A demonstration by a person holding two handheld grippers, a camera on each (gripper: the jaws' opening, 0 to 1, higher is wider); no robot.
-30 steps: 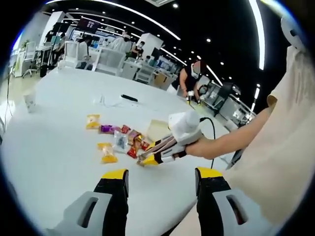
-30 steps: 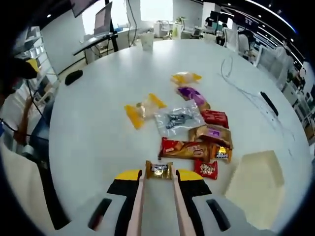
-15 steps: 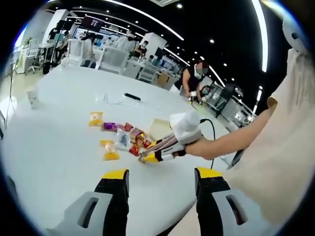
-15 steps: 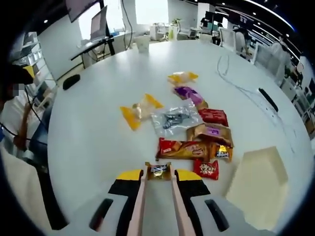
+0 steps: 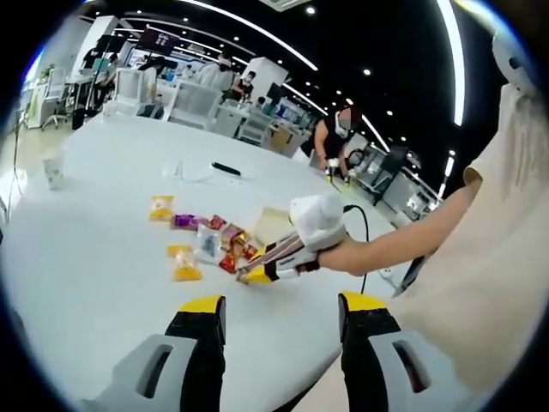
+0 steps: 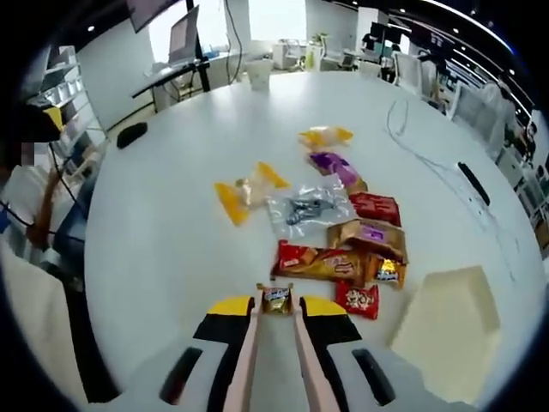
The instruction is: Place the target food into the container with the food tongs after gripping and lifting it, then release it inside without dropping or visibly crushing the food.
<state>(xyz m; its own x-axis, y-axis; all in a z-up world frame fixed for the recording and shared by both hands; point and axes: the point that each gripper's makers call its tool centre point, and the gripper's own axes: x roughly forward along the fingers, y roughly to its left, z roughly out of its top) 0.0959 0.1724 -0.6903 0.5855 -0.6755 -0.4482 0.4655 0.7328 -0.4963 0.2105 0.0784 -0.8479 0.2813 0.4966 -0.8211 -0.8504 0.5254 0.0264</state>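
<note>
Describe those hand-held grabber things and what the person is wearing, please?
Each tool is grey plastic with black jaws capped in yellow. The right gripper carries slim pale pink tongs and, seen from the left gripper, a white top with a black cable. The person wears a cream short-sleeved shirt.

Bare white table [image 6: 154, 223] lies open left of the snack packets [image 6: 343, 232] — these crowd the middle; the cream container [image 6: 446, 318] sits near right, with a bare strip between.
</note>
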